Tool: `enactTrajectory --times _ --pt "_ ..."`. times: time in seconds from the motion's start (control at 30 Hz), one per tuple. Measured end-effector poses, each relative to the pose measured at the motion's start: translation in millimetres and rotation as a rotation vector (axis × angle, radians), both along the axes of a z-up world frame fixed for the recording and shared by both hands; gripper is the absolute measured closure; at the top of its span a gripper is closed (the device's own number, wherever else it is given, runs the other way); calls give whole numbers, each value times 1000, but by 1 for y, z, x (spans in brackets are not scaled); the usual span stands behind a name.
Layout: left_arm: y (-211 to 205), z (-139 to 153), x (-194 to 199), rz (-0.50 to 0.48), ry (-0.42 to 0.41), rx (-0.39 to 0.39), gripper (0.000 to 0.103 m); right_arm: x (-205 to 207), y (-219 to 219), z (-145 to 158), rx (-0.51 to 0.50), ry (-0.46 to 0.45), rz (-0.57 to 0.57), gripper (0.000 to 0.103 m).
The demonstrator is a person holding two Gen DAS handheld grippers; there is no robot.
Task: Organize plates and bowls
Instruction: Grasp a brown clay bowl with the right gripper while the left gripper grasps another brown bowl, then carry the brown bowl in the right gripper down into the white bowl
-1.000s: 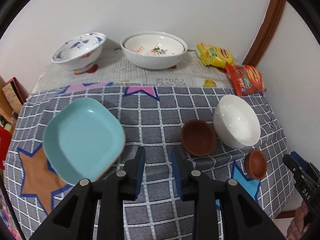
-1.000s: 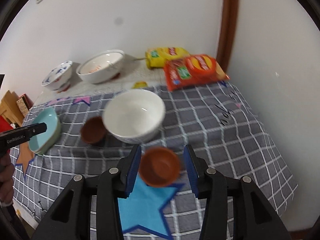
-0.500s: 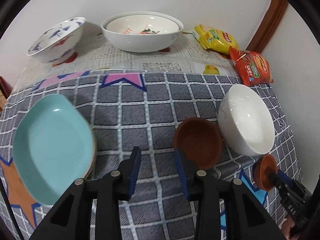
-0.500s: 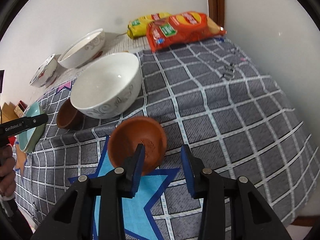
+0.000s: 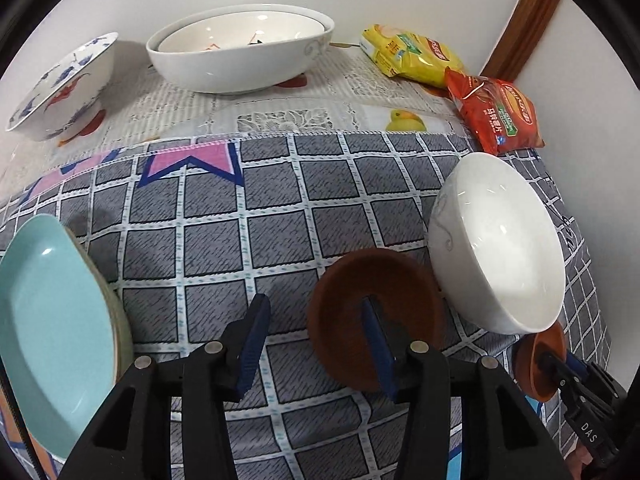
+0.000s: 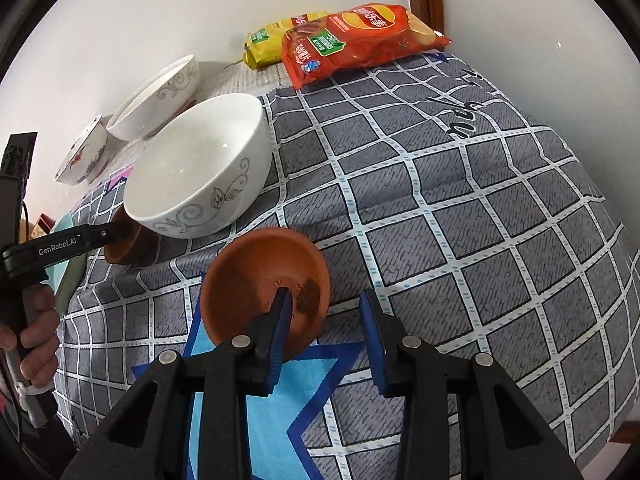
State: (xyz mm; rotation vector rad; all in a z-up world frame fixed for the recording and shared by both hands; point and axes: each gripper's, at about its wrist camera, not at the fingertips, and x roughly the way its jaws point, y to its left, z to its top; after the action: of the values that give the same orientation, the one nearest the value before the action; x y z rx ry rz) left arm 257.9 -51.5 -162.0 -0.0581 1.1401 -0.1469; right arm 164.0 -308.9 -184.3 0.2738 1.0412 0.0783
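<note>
On the checked cloth [image 6: 460, 220], both grippers apart, left gripper [image 5: 316, 336] marked "GenRobot.AI", right gripper [image 6: 324, 328] straddling a brown dish [image 6: 264, 280] rim.

From my end the tablecloth [image 5: 280, 208] is grey with a white grid, plus pink and blue stars. Two terracotta-brown bowls [image 6: 264, 280] [image 5: 376, 312], a white bowl [image 6: 200, 172] with grey swirls, a turquoise plate [image 5: 52, 332], a blue-and-red painted bowl [image 5: 60, 88]. Chip bags are yellow [image 5: 408, 54] and red [image 6: 360, 36]. Gripper pads [image 6: 280, 332] are blue on black.
</note>
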Motion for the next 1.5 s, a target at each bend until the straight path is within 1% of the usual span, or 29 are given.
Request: enactTrajectory --times 0.1,0.17,0.23,0.3,0.37,0.4,0.43,0.47,0.57,0.73,0.83,0.97,1.27,1.4,1.5 --pt "-1 -2 2 -4 1 -8 58 3 -1 -1 8 1 -8 72" --pt "-1 -4 4 -7 3 -15 65 5 -1 -1 16 0 -17 75" --pt "0 -6 3 -12 9 -18 70 6 0 -2 13 0 -21 82" --pt "0 -7 3 -13 8 -15 73 7 2 -3 3 -2 -17 85" --pt "0 -7 2 -16 2 -13 79 7 4 -3 5 -8 -13 90" --pt "0 -8 2 -20 3 -20 81 6 4 -3 8 -11 -16 91" --pt "0 -8 3 -26 6 -33 85 6 4 -3 5 -14 -22 91" --pt "0 -8 3 -29 6 -40 87 6 5 -3 5 -16 -25 92" --pt "-1 -6 1 -34 -12 -36 93 5 3 -1 27 -21 -47 94" --pt "2 6 -4 -58 -33 -60 95 1 6 8 32 -42 -59 95" --pt "4 14 -7 -61 -46 -53 95 -2 7 17 21 -61 -74 95" --pt "14 32 -13 -68 -75 -79 95 -8 2 31 24 -81 -91 95" --pt "30 78 -2 -46 -159 -40 95 -9 -10 76 -1 -149 -140 95" --pt "33 89 8 -41 -175 -16 95 0 -7 93 -6 -175 -145 95" --pt "36 91 14 -38 -188 -10 95 10 0 99 -14 -188 -139 95"
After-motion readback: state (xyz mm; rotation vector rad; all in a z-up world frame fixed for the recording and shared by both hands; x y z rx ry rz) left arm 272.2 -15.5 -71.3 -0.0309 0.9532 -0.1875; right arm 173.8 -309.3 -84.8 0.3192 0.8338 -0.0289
